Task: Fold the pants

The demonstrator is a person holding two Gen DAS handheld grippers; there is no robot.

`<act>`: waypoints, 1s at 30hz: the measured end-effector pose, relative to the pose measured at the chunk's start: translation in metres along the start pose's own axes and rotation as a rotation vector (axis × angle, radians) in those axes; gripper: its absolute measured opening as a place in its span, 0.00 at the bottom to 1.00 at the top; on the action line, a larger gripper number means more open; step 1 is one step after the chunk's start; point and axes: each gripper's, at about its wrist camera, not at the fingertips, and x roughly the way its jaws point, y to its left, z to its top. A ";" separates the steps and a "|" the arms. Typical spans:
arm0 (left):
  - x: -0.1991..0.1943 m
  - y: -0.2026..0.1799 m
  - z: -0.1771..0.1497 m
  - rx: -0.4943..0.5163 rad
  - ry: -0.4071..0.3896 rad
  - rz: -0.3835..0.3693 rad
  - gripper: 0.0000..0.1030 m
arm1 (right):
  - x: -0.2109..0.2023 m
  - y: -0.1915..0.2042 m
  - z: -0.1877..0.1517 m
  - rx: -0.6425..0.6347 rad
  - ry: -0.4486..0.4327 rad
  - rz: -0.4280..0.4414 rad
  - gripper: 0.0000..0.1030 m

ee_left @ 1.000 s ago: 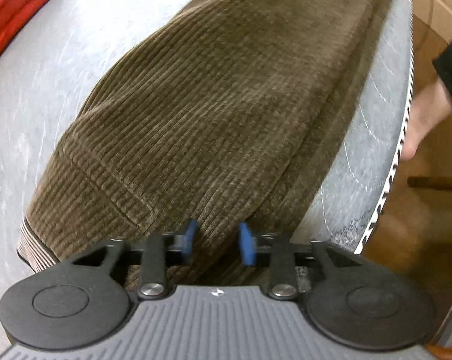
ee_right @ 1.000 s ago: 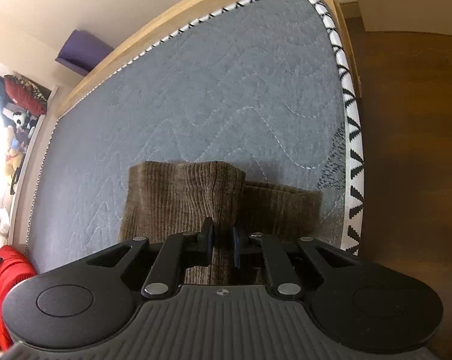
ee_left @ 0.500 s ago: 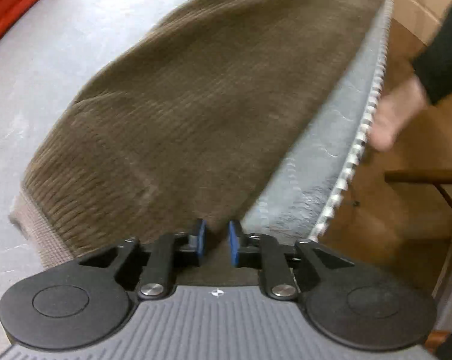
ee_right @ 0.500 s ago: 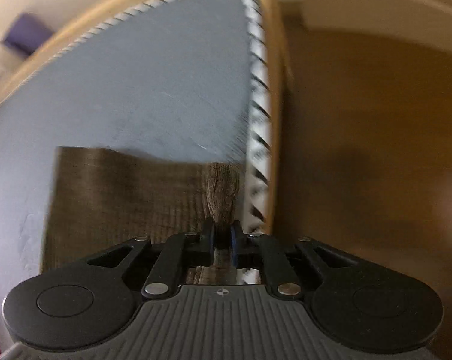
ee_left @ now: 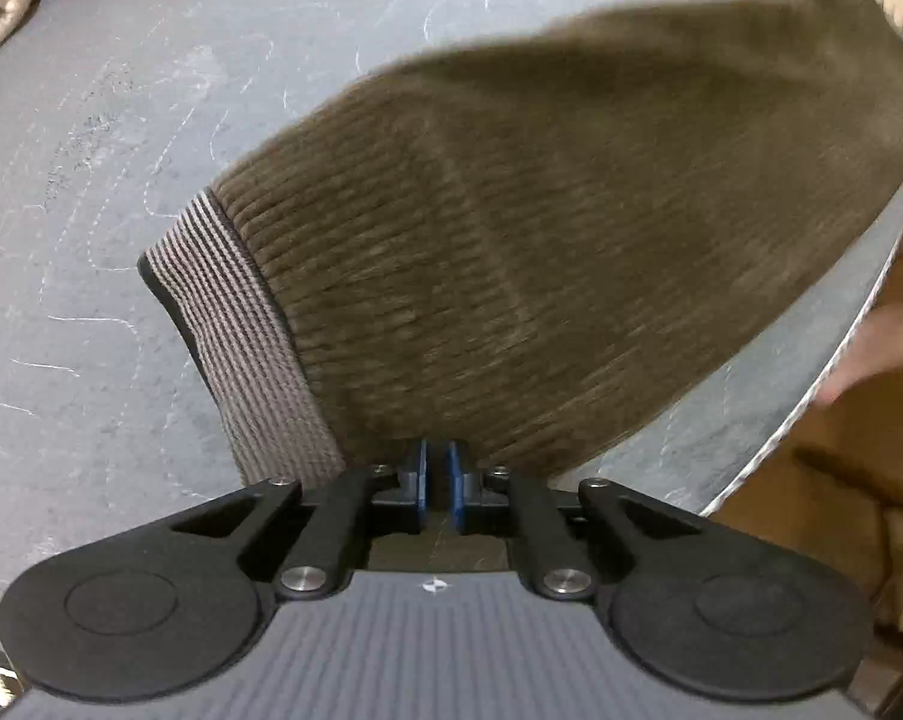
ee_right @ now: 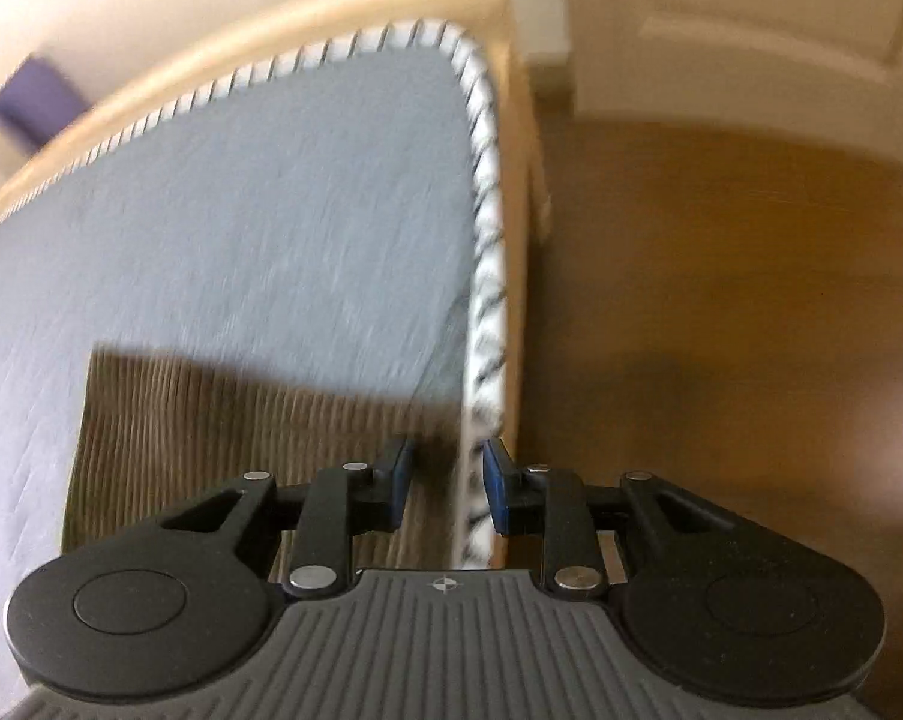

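The brown corduroy pants point(ee_left: 571, 228) are spread on the grey mattress point(ee_left: 121, 180), near its edge. Their waist edge is pinched by the left tongs point(ee_left: 438, 471). The right tongs point(ee_right: 445, 480) are held spread over the mattress trim, gripping nothing.

You see soft, ribbed brown cloth pants point(ee_left: 571, 252) on a grey stitched cloth bed point(ee_left: 121, 180), beside a shiny wood floor point(ee_right: 721, 300).
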 end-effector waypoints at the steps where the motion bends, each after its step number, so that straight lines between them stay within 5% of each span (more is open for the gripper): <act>1: -0.008 0.005 0.003 -0.032 -0.043 0.017 0.15 | -0.008 0.003 0.002 -0.010 -0.050 -0.008 0.28; 3: -0.030 0.030 0.010 -0.182 -0.168 -0.009 0.28 | -0.023 0.012 0.004 -0.047 -0.137 0.019 0.28; 5: -0.047 0.057 0.014 -0.343 -0.295 -0.014 0.52 | -0.034 0.026 0.003 -0.097 -0.181 0.087 0.32; 7: -0.051 0.079 0.019 -0.507 -0.355 -0.010 0.61 | -0.038 0.042 -0.002 -0.161 -0.182 0.160 0.34; 10: -0.039 0.112 0.013 -0.758 -0.336 -0.004 0.64 | -0.039 0.064 -0.013 -0.226 -0.145 0.248 0.34; 13: -0.023 0.128 0.006 -0.909 -0.282 -0.094 0.66 | -0.036 0.078 -0.020 -0.245 -0.095 0.300 0.34; 15: -0.010 0.134 0.009 -0.928 -0.253 -0.141 0.67 | -0.033 0.084 -0.024 -0.257 -0.065 0.319 0.34; 18: 0.004 0.129 0.001 -0.890 -0.208 -0.106 0.67 | -0.030 0.089 -0.028 -0.267 -0.030 0.341 0.34; 23: -0.020 0.121 -0.003 -0.823 -0.309 -0.132 0.19 | -0.027 0.090 -0.034 -0.282 0.007 0.358 0.34; 25: -0.037 0.118 -0.012 -0.807 -0.340 -0.101 0.19 | -0.030 0.092 -0.036 -0.291 0.007 0.359 0.34; 30: -0.021 0.091 -0.005 -0.638 -0.182 0.108 0.30 | -0.029 0.086 -0.036 -0.283 0.007 0.339 0.34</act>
